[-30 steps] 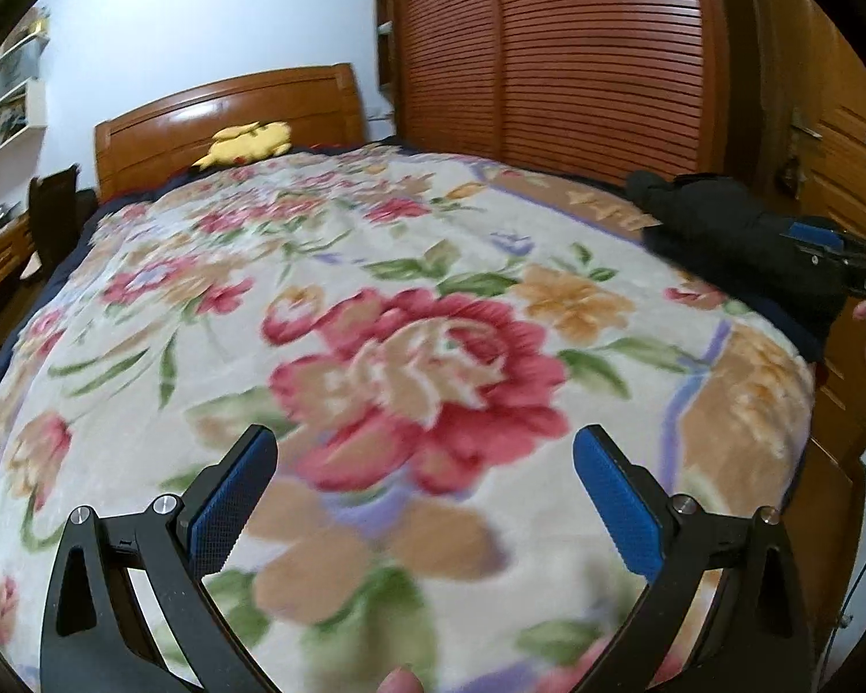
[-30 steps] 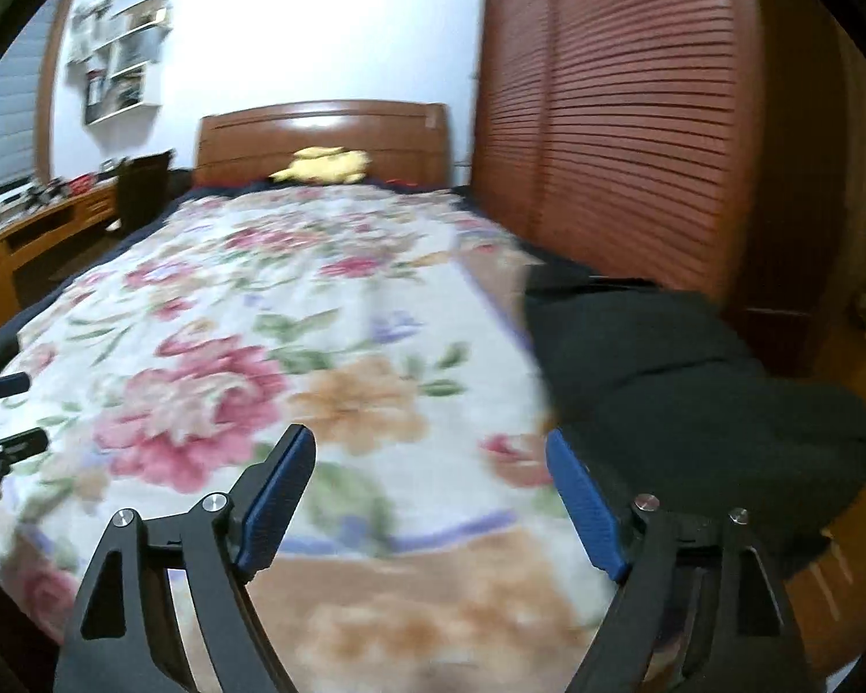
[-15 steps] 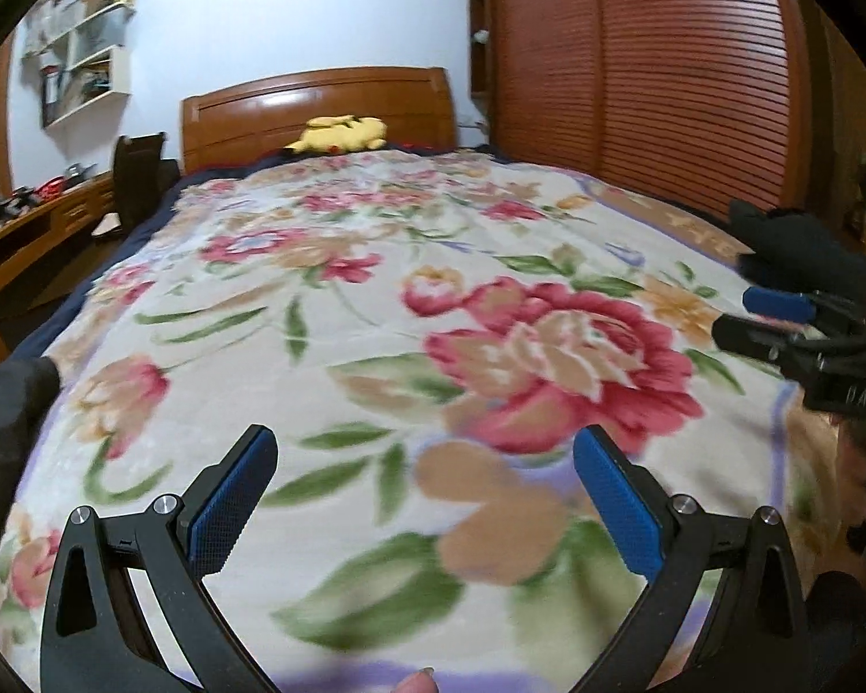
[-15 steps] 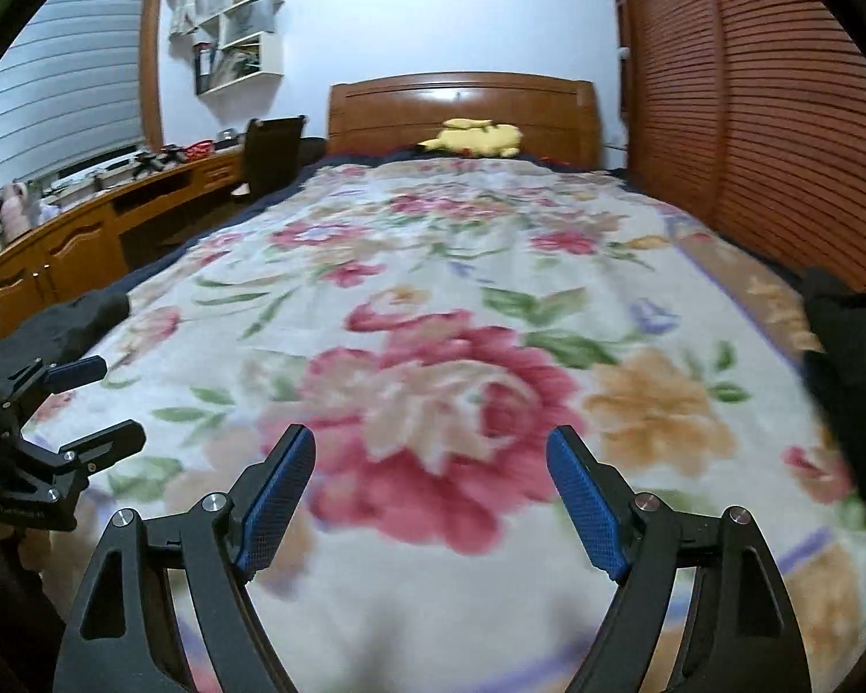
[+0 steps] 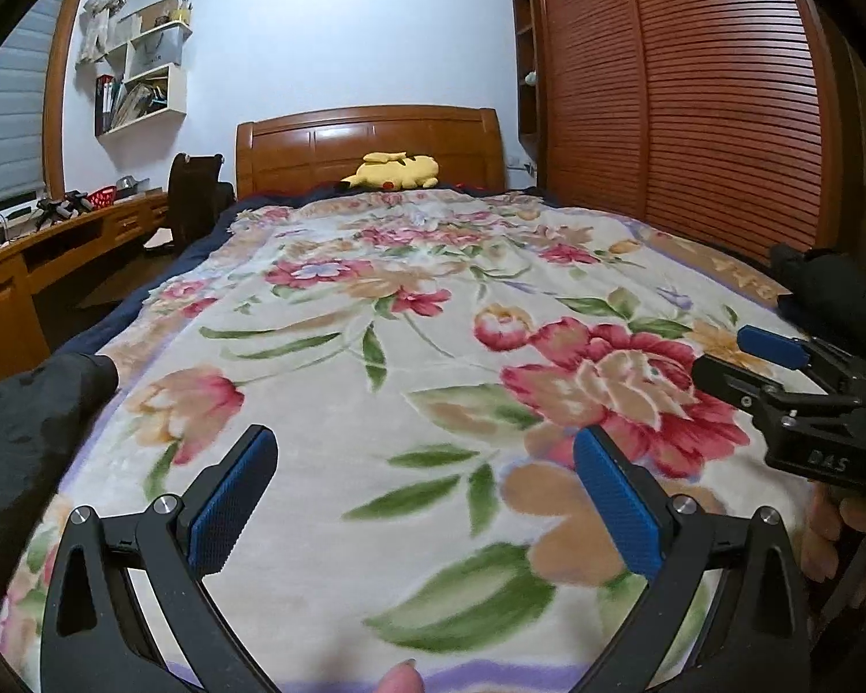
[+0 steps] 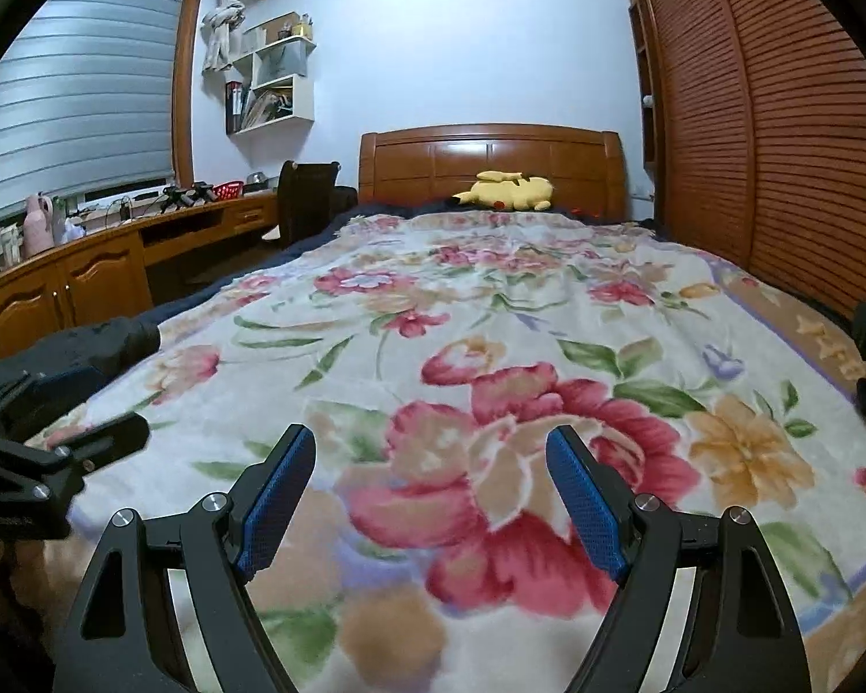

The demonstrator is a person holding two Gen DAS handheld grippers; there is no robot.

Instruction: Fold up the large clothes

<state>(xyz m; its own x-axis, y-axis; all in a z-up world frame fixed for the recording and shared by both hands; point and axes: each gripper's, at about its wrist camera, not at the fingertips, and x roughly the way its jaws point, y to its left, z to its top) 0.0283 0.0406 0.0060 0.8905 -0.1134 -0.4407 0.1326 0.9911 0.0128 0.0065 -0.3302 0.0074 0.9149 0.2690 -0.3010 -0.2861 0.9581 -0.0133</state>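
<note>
Bedroom walls in pale blue surround a wide bed covered by a cream fleece blanket printed with red, pink and orange flowers [image 5: 410,346], which fills most of both wrist views. At twelve o'clock we see the carved brown wooden headboard [image 5: 369,141] with a yellow plush toy [image 5: 392,170] lying just in front of it. Slatted reddish-brown wardrobe doors [image 5: 693,98] run along the two o'clock side, and a long wooden desk [image 6: 109,254] with a dark chair [image 6: 306,196] stands at ten o'clock under white wall shelves [image 6: 274,81] and a grey window blind [image 6: 75,86].

We hold our left gripper [image 5: 427,496] low over the near end of the blanket, its blue-padded fingers spread wide with only bedding between them. Our right gripper [image 6: 433,502] hovers the same way beside it, jaws spread apart and holding nothing; it also shows at three o'clock in the left view [image 5: 779,369].

We find the dark black garment [image 5: 34,427] bunched at the blanket's edge at nine o'clock in the left view, apart from both grippers. More dark cloth [image 5: 831,289] lies at the three o'clock edge near the wardrobe; whether it belongs to the same garment we cannot tell.
</note>
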